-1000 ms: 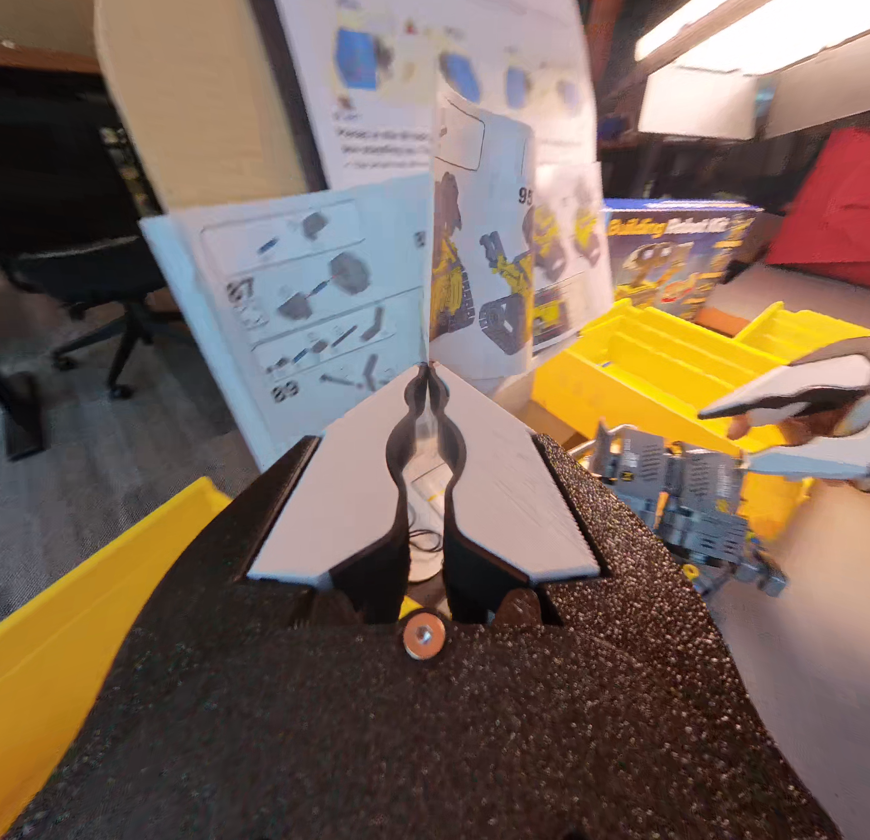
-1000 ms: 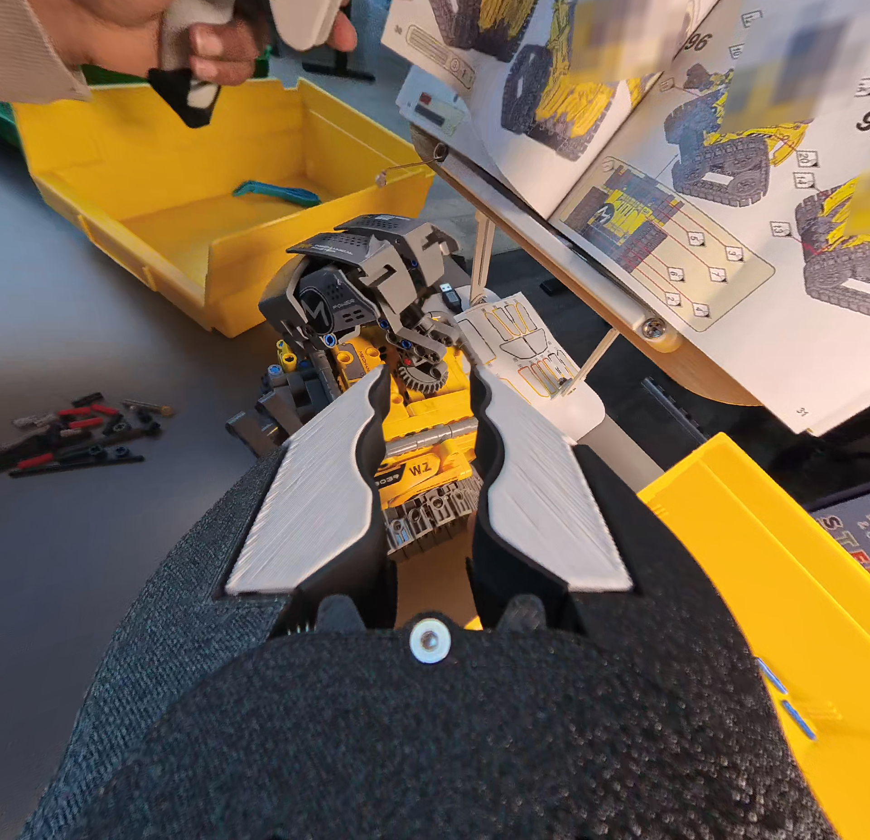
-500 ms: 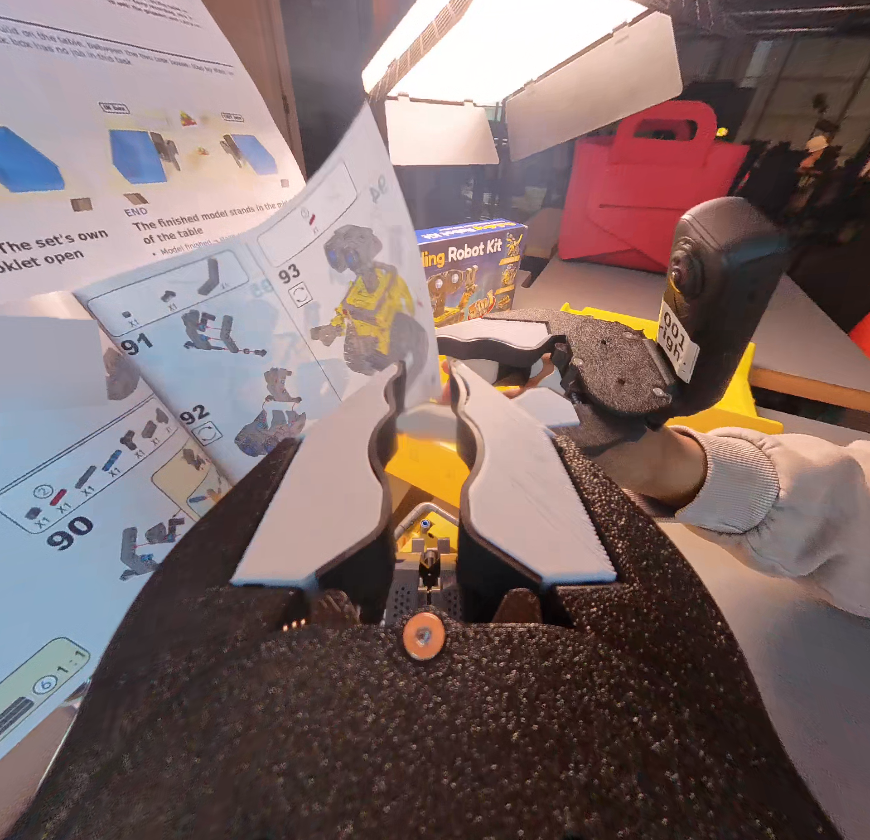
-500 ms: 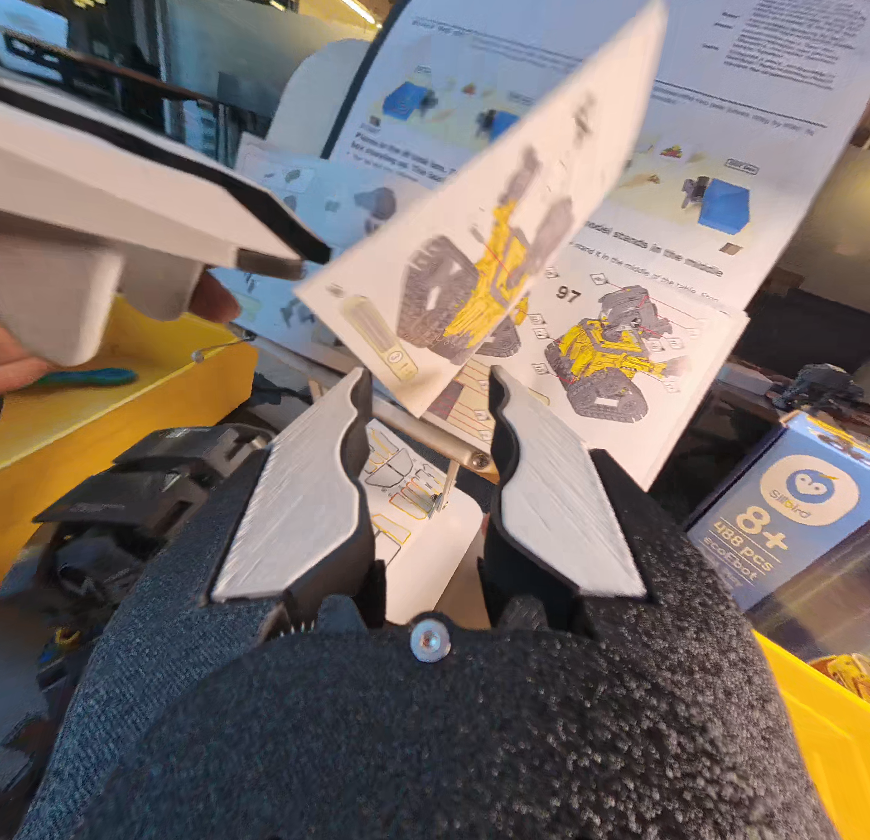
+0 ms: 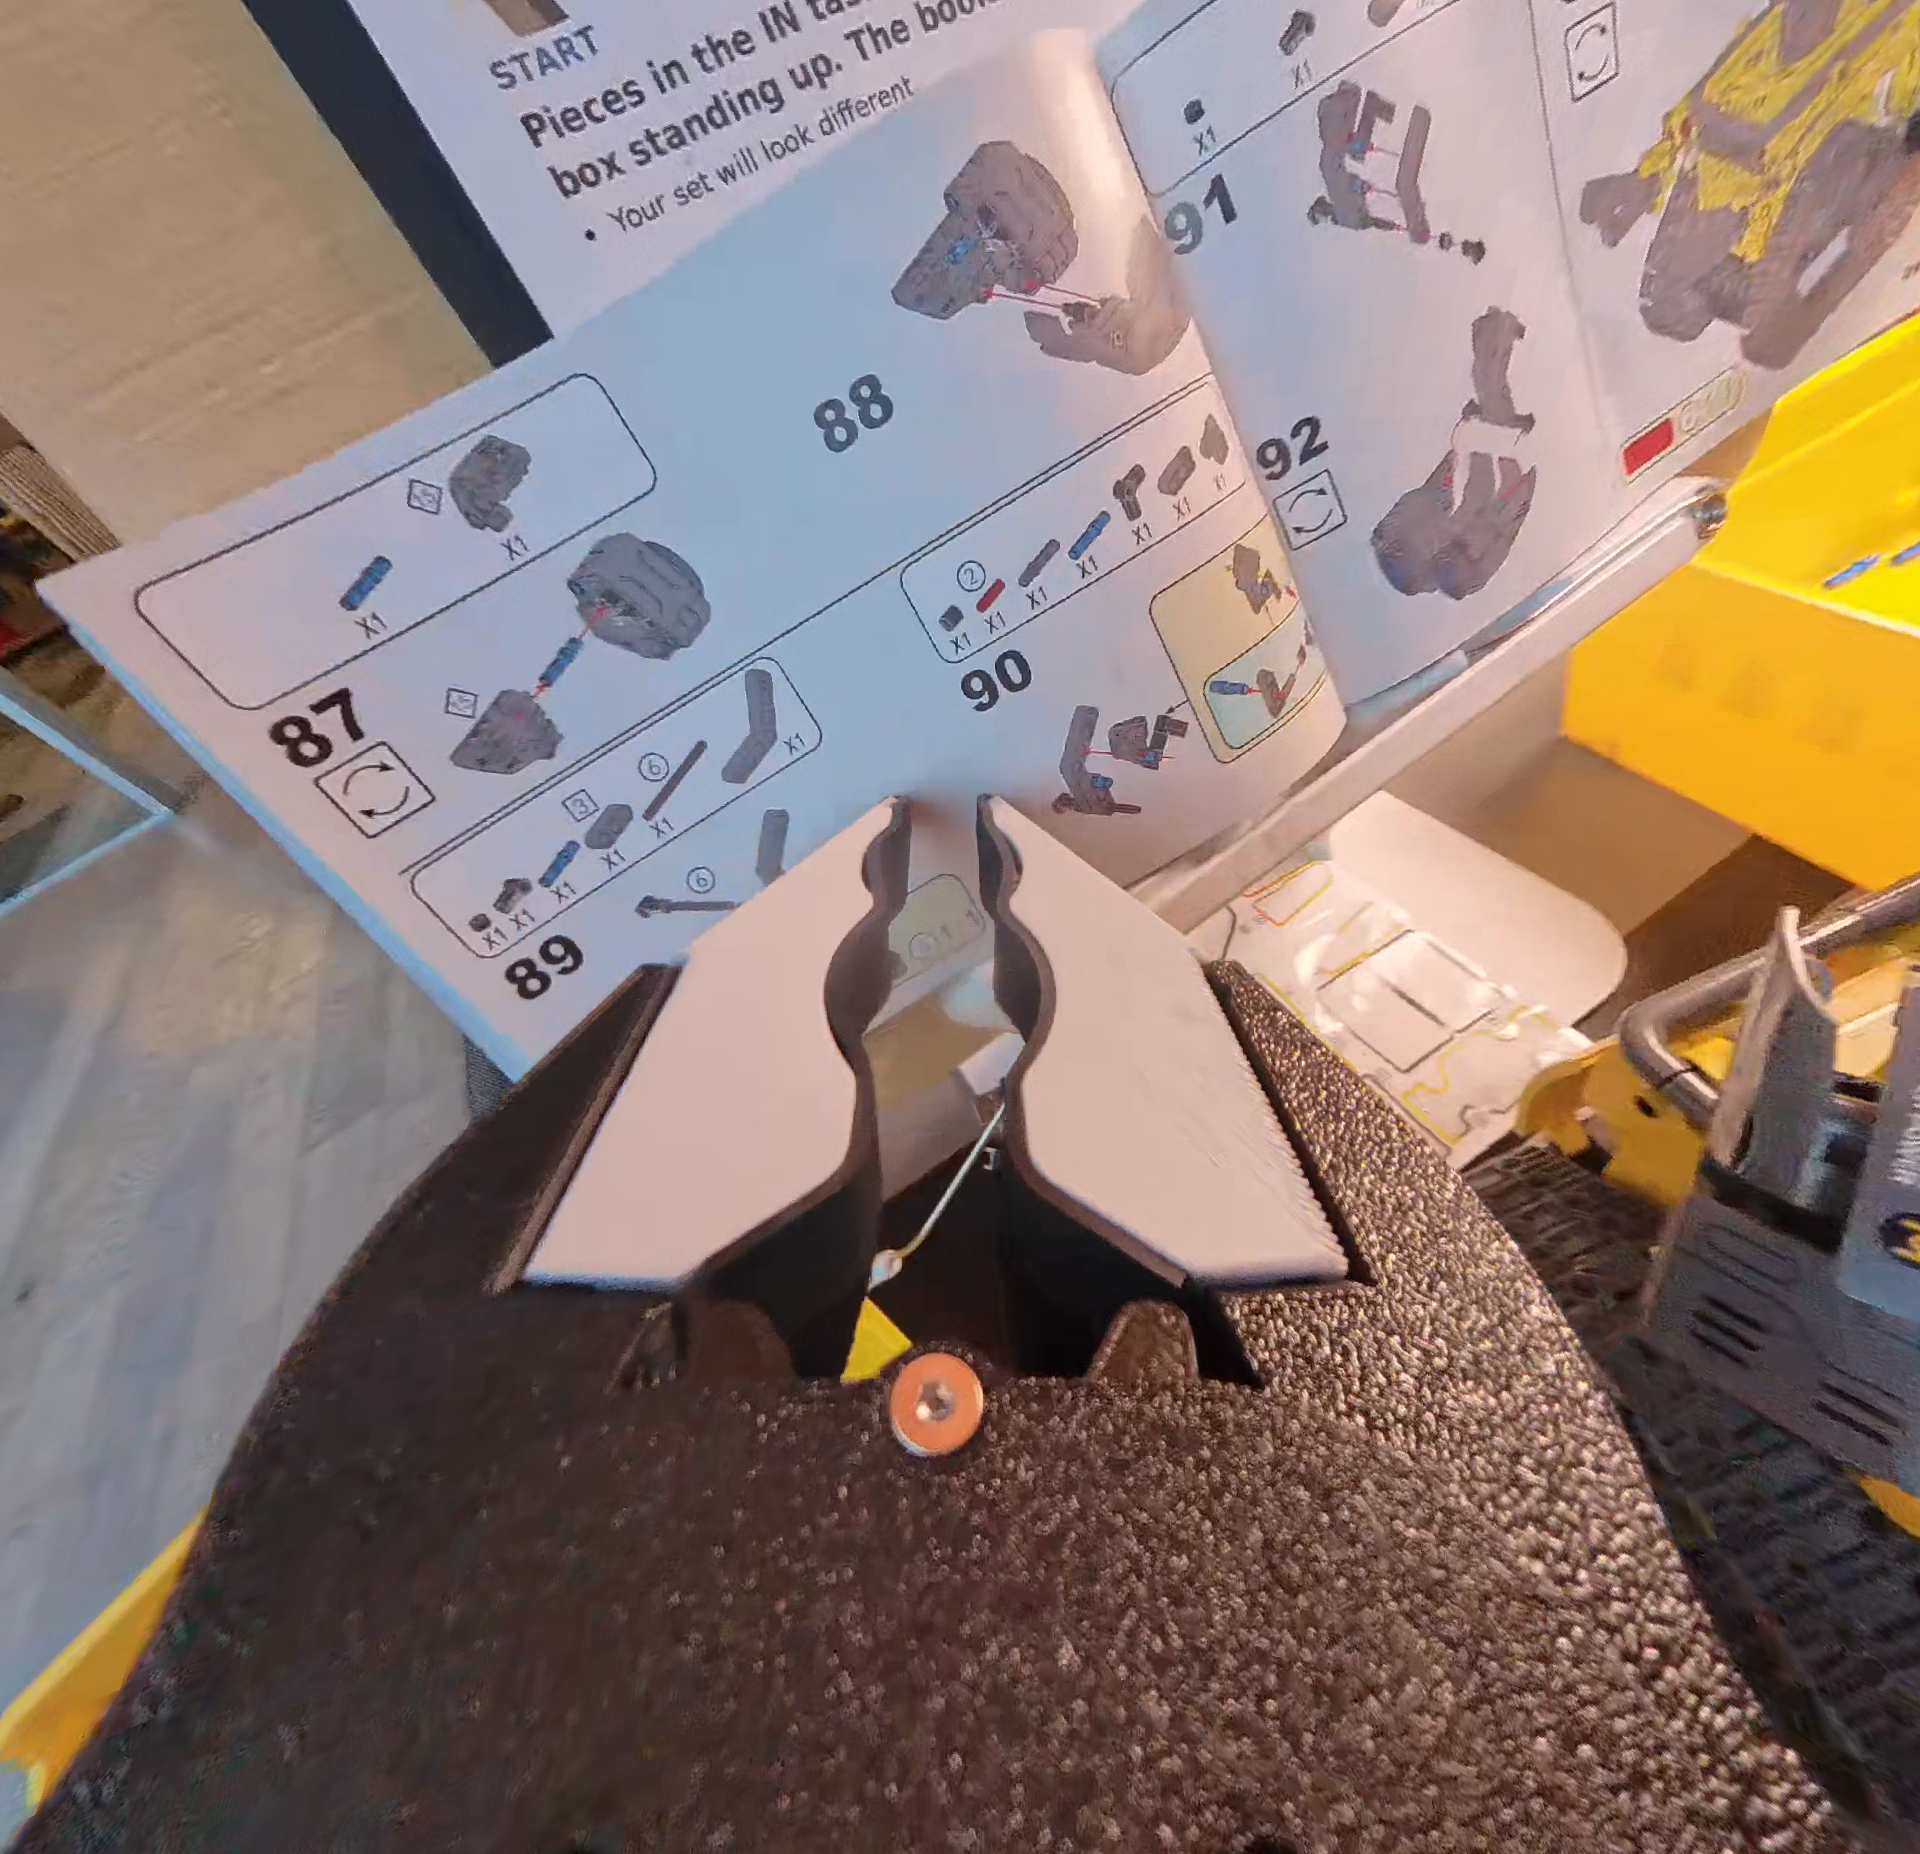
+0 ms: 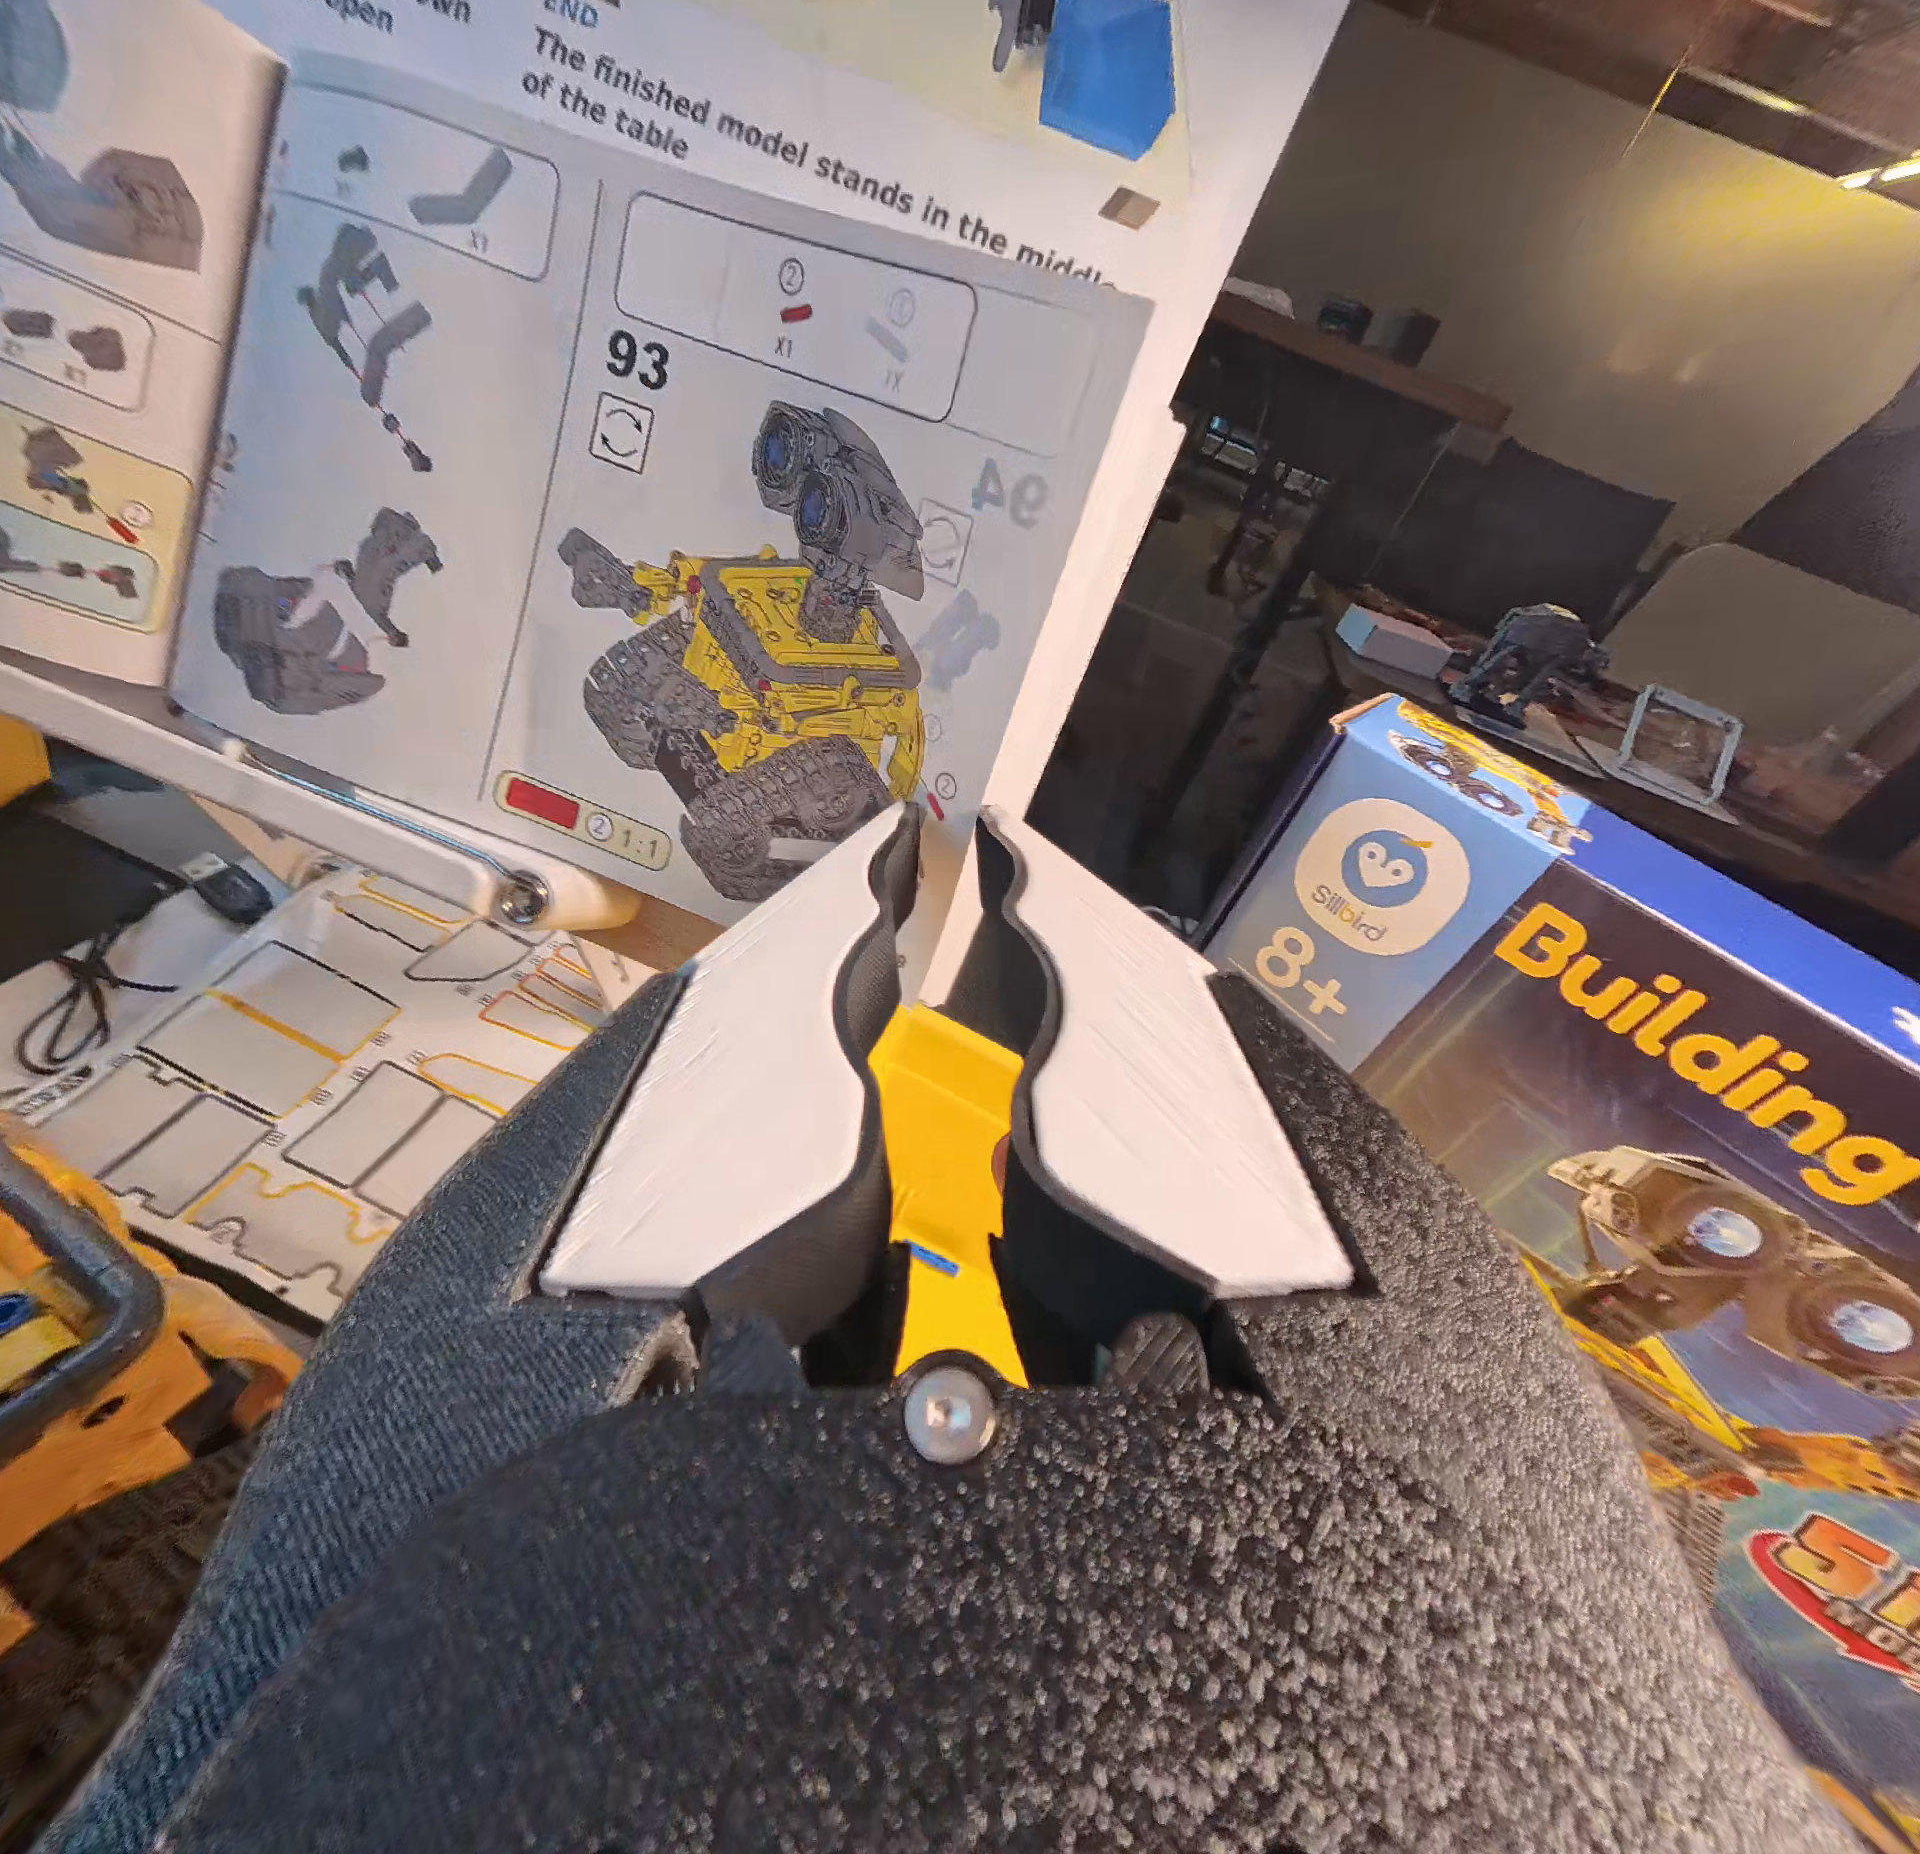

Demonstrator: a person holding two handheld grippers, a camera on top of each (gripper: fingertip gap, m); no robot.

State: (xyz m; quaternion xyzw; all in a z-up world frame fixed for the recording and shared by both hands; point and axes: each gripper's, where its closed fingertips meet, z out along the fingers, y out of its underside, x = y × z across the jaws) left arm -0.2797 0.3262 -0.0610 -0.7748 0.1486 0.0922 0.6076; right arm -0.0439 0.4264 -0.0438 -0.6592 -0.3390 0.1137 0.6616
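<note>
Up close, the left gripper (image 5: 940, 817) hovers with fingers slightly apart and empty at the lower edge of the white illustrated instruction booklet (image 5: 831, 474) propped on its white stand (image 6: 416, 848); the right gripper (image 6: 945, 822), equally parted, seemingly just clears the right-hand page. Turning a page cleanly calls for pinching a single sheet near its corner.

Both views are brightly and evenly lit from above, so the pale booklet (image 5: 831, 516) pages read clearly and cast only soft shadows, while the room behind the kit box (image 6: 1621, 1077) in the right wrist view falls off into warm dimness (a ceiling light strip glares faintly at its upper right edge). The wide-angle lens bows straight lines toward the edges of both pictures, bending the sheet borders and the box. Motion blur softens the booklet's right-hand pages and the grey and yellow model (image 5: 1787, 1129) at the frame edge in the left wrist view.
</note>
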